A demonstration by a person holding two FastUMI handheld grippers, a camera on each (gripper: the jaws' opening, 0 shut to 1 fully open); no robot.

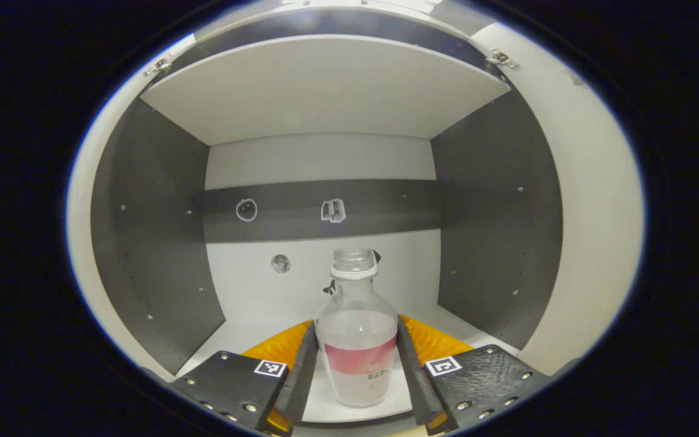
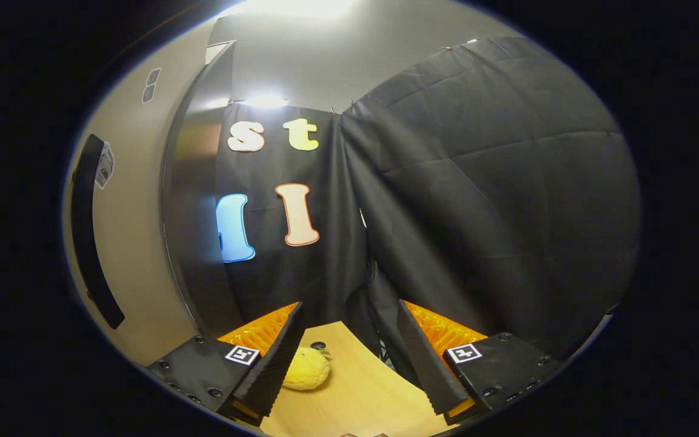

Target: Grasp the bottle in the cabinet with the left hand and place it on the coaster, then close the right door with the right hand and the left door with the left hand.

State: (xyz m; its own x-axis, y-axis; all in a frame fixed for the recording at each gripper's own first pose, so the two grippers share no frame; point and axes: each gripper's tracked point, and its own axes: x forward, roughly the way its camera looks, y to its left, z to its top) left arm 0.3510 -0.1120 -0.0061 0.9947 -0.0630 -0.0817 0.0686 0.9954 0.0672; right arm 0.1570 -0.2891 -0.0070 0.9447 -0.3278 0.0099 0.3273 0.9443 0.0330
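A clear bottle (image 1: 357,340) with a pink label band and no cap stands upright on the white floor of the cabinet (image 1: 252,331) in the left gripper view. My left gripper (image 1: 355,325) reaches into the cabinet, and its two fingers press against the bottle's sides, one on each flank. My right gripper (image 2: 349,309) is open with nothing between its fingers, hanging over a wooden table (image 2: 355,388). To its left in the right gripper view stands a pale cabinet door (image 2: 134,243) with a long dark handle (image 2: 91,237).
The cabinet has dark side walls (image 1: 155,243), a white shelf (image 1: 325,91) overhead and a dark band across its back. Both doors stand swung out, the right one (image 1: 586,200) close by. A yellow lemon-like thing (image 2: 307,369) lies on the table by the right gripper's left finger.
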